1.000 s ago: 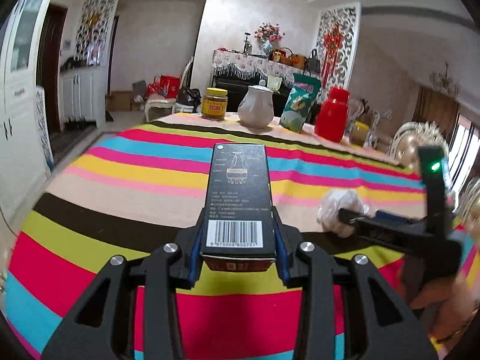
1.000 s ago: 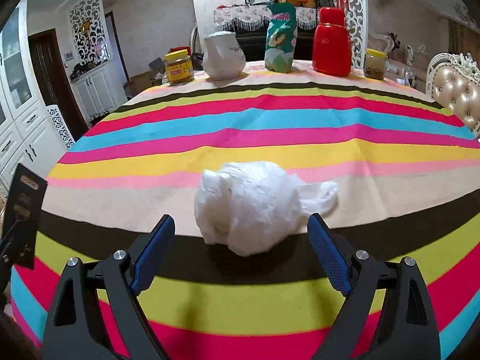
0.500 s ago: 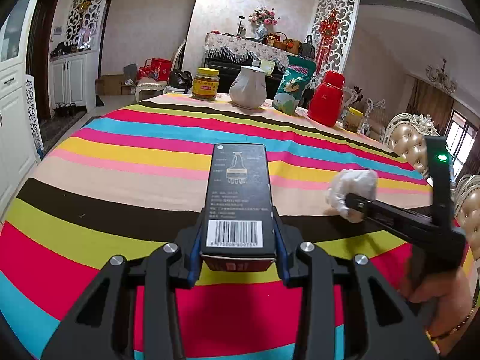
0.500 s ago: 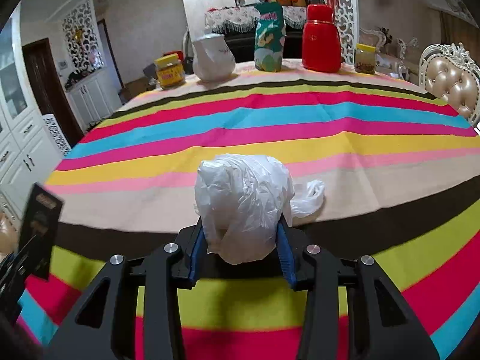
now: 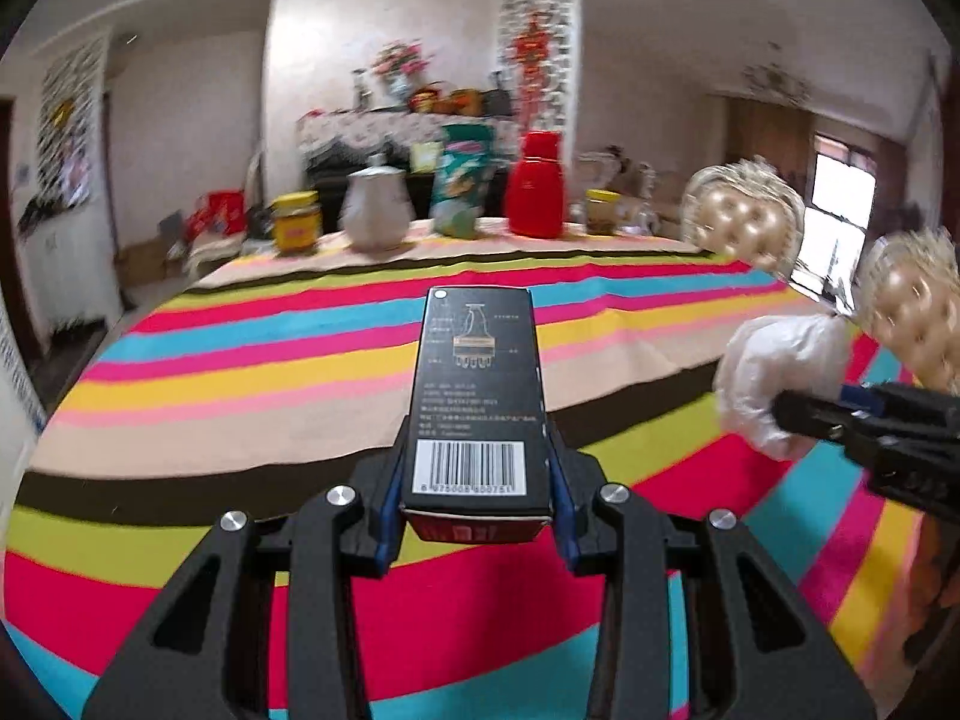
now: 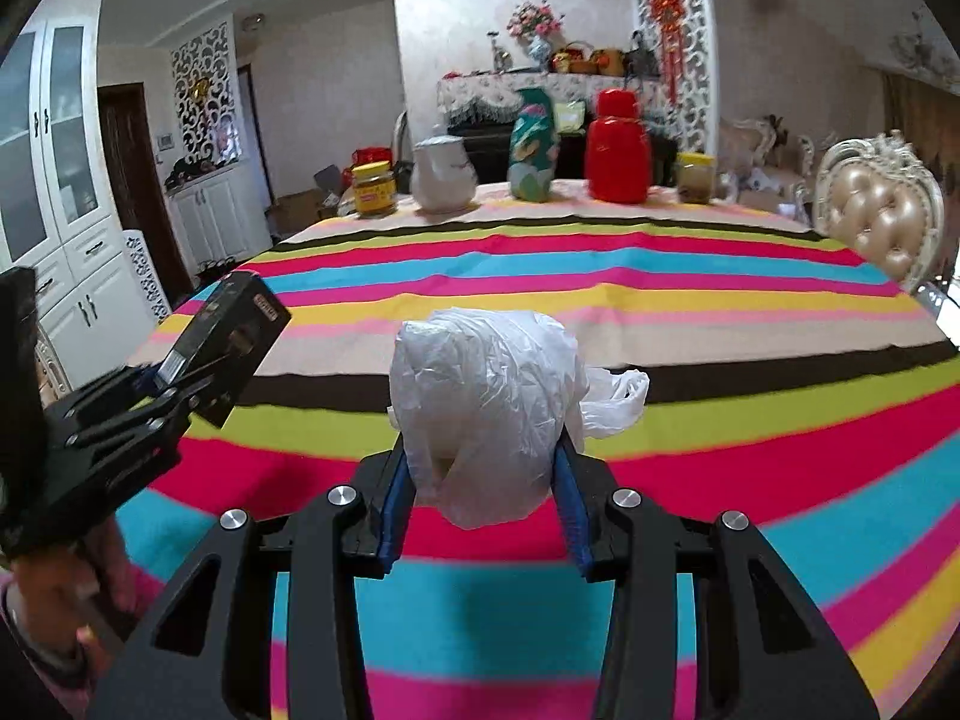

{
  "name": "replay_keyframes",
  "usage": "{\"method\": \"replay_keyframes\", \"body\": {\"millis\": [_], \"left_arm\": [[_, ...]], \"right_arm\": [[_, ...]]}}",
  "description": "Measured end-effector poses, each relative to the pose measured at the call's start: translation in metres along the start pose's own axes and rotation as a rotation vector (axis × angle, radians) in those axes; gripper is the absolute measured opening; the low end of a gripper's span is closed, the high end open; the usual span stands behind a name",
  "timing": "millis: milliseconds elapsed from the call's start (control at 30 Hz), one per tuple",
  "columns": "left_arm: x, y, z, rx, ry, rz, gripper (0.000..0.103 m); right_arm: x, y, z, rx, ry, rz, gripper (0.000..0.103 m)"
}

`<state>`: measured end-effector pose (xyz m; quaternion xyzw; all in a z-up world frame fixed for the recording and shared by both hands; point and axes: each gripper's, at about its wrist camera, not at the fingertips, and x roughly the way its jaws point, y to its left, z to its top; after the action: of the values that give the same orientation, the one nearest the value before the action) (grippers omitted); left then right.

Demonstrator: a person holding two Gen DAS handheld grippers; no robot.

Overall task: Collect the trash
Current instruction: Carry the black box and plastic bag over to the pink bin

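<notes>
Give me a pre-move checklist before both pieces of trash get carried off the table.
1. Left gripper clamped on the black box: ok.
2. Right gripper clamped on the white plastic bag: ok.
3. Bag lifted clear of the striped tablecloth: cannot tell.
4. Loose bag handle hangs free of the pads: ok.
5. Trash bin in sight: not ok, none visible.
6. The two grippers apart: ok.

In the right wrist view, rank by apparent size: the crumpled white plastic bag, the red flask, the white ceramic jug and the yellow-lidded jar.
1. Crumpled white plastic bag, though it is nearest the camera.
2. Red flask and white ceramic jug: too alike to rank.
3. Yellow-lidded jar.
</notes>
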<state>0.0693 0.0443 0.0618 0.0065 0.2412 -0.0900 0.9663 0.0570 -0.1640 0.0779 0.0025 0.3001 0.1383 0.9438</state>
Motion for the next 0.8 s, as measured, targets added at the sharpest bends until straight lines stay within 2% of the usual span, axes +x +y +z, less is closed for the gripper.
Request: {"method": "replay_keyframes", "body": {"millis": [67, 133, 200, 367, 467, 567, 800], "left_arm": [[-0.004, -0.01, -0.001, 0.019, -0.006, -0.048, 0.038], [-0.007, -0.023, 0.001, 0.047, -0.006, -0.062, 0.038], [-0.01, -0.045, 0.003, 0.098, 0.031, -0.11, 0.038], [-0.021, -0.099, -0.004, 0.122, 0.122, -0.249, 0.038], [-0.031, -0.131, -0.013, 0.177, 0.147, -0.283, 0.038], [-0.041, -0.152, -0.022, 0.188, 0.155, -0.313, 0.038], [-0.07, -0.196, -0.037, 0.224, 0.12, -0.367, 0.038]], "right_arm": [[-0.022, -0.015, -0.012, 0.016, -0.009, -0.019, 0.041], [-0.038, -0.027, -0.022, 0.036, -0.007, -0.024, 0.041], [-0.059, -0.04, -0.034, 0.047, -0.005, -0.039, 0.041], [-0.106, -0.064, -0.058, 0.046, -0.027, -0.088, 0.041], [-0.127, -0.078, -0.071, 0.059, -0.035, -0.103, 0.041], [-0.149, -0.093, -0.086, 0.068, -0.046, -0.129, 0.041], [-0.182, -0.12, -0.11, 0.097, -0.059, -0.176, 0.041]]}}
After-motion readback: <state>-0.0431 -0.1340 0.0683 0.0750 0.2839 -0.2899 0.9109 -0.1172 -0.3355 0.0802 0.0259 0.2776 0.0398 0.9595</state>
